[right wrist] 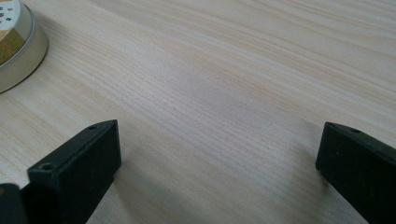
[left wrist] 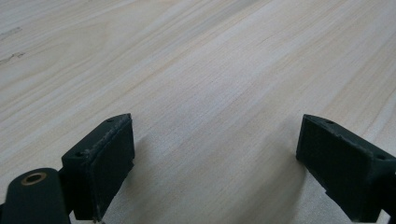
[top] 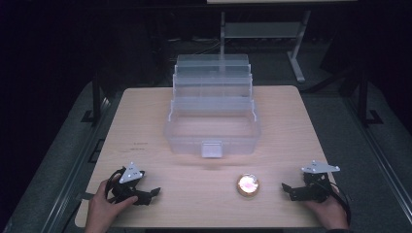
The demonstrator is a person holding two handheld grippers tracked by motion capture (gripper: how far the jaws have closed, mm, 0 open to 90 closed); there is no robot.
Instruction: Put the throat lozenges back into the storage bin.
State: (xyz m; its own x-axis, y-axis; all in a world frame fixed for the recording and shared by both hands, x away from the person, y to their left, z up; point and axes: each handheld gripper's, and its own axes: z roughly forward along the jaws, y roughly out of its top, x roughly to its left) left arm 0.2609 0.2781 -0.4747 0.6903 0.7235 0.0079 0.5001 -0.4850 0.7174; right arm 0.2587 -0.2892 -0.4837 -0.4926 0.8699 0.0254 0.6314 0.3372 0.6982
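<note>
Resting on the wooden table (top: pixel 145 111) near its front left corner, the left gripper (top: pixel 154 192) is held in a hand (top: pixel 99 209) that comes in over the front edge; its jaws stand wide apart with nothing but bare wood between them, as the left gripper view shows (left wrist: pixel 215 154). Near the front right corner the right gripper (top: pixel 285 188) lies in the other hand (top: pixel 328 211), jaws pointing toward the middle of the table, likewise spread wide and empty, with bare wood between them in the right gripper view (right wrist: pixel 217 158). Between the two grippers, closer to the right one and a little back from the front edge, sits a small round tin (top: pixel 248 185) with a metal rim and a gold-coloured top; it is apart from both grippers, and its edge appears at the upper left of the right gripper view (right wrist: pixel 18 46). Farther back, at the middle of the table and reaching toward its far edge, stands a clear plastic box (top: pixel 212 131), opened up with its tiered trays stepped up and back.
</note>
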